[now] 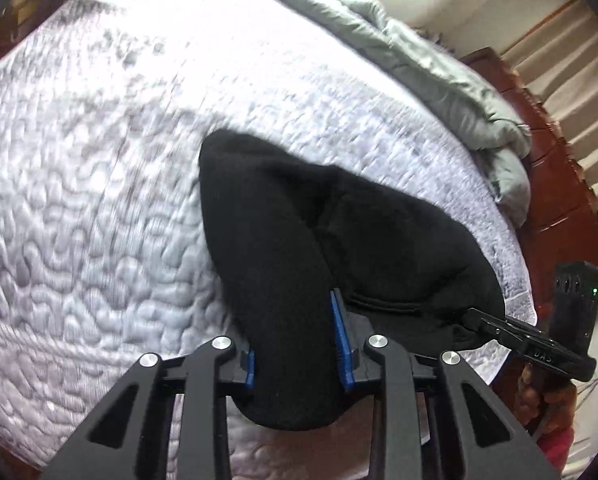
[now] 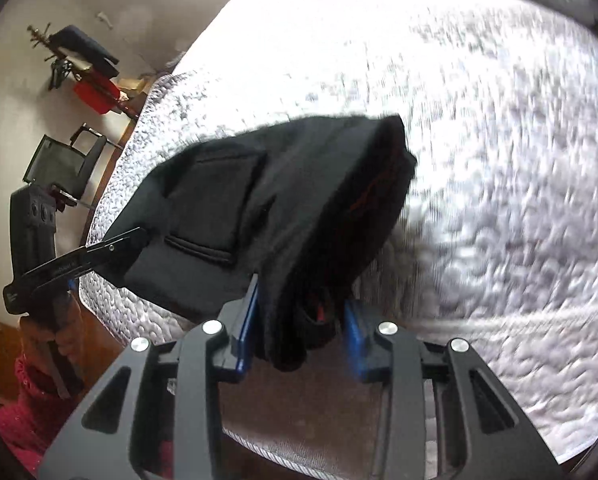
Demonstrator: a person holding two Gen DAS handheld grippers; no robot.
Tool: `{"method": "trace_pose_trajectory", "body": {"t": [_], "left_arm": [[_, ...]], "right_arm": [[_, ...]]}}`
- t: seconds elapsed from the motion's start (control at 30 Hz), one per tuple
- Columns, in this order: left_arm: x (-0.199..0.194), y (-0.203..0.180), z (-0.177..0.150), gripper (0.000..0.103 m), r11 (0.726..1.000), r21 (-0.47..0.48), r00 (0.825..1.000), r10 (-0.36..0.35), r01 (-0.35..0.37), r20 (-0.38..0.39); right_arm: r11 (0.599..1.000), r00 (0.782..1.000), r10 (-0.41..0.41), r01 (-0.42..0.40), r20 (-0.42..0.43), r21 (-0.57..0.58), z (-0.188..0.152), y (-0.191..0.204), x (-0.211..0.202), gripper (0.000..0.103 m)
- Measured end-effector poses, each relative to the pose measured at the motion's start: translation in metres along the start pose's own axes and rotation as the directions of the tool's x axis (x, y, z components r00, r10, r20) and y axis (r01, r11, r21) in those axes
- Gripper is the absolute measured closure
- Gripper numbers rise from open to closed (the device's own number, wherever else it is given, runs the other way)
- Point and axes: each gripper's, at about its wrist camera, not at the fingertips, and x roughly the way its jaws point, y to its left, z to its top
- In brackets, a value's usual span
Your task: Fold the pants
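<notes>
The black pants (image 1: 299, 220) hang in a bunched fold above the white quilted bed (image 1: 99, 200). My left gripper (image 1: 295, 344) is shut on one thick end of the fabric, which fills the gap between its blue pads (image 1: 341, 332). To the right, my right gripper (image 1: 473, 316) pinches the other end. In the right wrist view, the pants (image 2: 279, 184) show a back pocket, and my right gripper (image 2: 299, 324) is shut on the bundled layers. My left gripper (image 2: 137, 240) clamps the far corner there.
A grey duvet (image 1: 439, 80) lies heaped along the bed's far side by a red-brown wooden frame (image 1: 559, 184) and curtains. Beyond the bed's left edge stand an office chair (image 2: 63, 160) and a coat stand (image 2: 79, 60). A hand in a red sleeve (image 2: 31, 384) holds the left tool.
</notes>
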Motion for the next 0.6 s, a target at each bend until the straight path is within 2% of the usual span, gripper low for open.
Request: {"method": "trace_pose_trajectory", "body": {"t": [0.2, 0.37, 0.47, 0.53, 0.6], "left_arm": [[-0.011, -0.028, 0.038, 0.073, 0.999, 0.050, 0.995, -0.020, 0.015, 0.101], [-0.004, -0.023, 0.073, 0.073, 0.997, 0.079, 0.985, -0.012, -0.001, 0.173], [0.021, -0.013, 0.083, 0.073, 0.998, 0.063, 0.988, 0.012, -0.022, 0.153], [0.047, -0.001, 0.083, 0.072, 0.997, 0.058, 0.995, 0.037, -0.043, 0.096], [0.077, 0.017, 0.071, 0.070, 0.997, 0.033, 0.997, 0.072, -0.072, 0.004]], "right_arm": [[0.999, 0.996, -0.019, 0.022, 0.089, -0.035, 0.043, 0.000, -0.025, 0.068], [0.996, 0.985, -0.042, 0.055, 0.167, -0.072, 0.089, -0.007, -0.024, 0.068], [0.997, 0.987, -0.041, 0.052, 0.157, -0.064, 0.107, -0.028, 0.001, 0.068], [0.998, 0.993, -0.041, 0.045, 0.110, -0.035, 0.108, -0.045, 0.026, 0.068], [0.999, 0.998, -0.046, 0.046, 0.035, 0.011, 0.104, -0.065, 0.056, 0.065]]}}
